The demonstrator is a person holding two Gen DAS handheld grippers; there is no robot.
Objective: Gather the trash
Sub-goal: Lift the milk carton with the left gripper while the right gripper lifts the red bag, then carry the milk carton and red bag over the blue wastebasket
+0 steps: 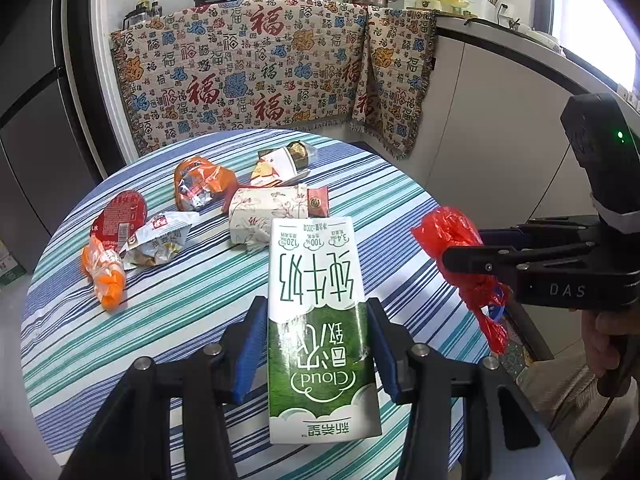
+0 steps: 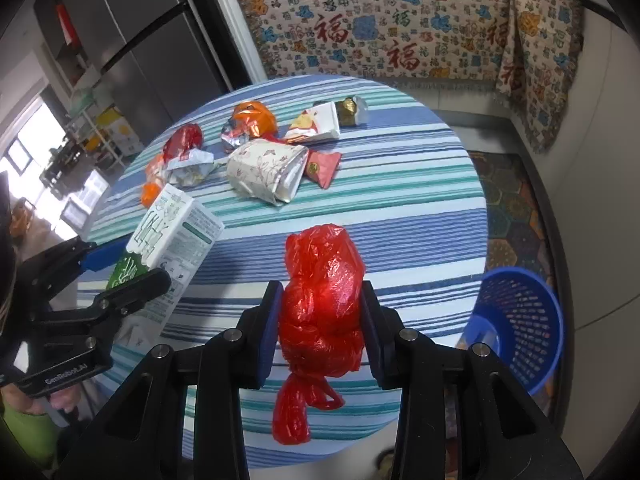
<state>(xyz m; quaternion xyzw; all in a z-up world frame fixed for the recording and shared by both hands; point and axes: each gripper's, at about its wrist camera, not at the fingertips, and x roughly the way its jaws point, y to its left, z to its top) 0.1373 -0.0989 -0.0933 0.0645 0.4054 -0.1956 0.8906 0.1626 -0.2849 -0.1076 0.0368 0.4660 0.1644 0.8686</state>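
Observation:
My left gripper (image 1: 318,316) is shut on a green and white milk carton (image 1: 316,280), held above the round striped table (image 1: 160,320). In the right wrist view that carton (image 2: 172,236) and the left gripper (image 2: 124,270) show at the left. My right gripper (image 2: 322,304) is shut on a knotted red plastic bag (image 2: 320,280), its tail hanging below the pads. The same bag (image 1: 452,232) shows at the right of the left wrist view, in the right gripper (image 1: 464,254). A blue mesh waste basket (image 2: 520,312) stands on the floor at the table's right.
Several pieces of trash lie on the table's far half: a floral paper pack (image 1: 264,212), orange wrappers (image 1: 202,180), a red lid (image 1: 120,216), a gold-topped packet (image 1: 284,160). A patterned cloth (image 1: 256,68) covers the counter behind. A fridge (image 2: 132,48) stands at the left.

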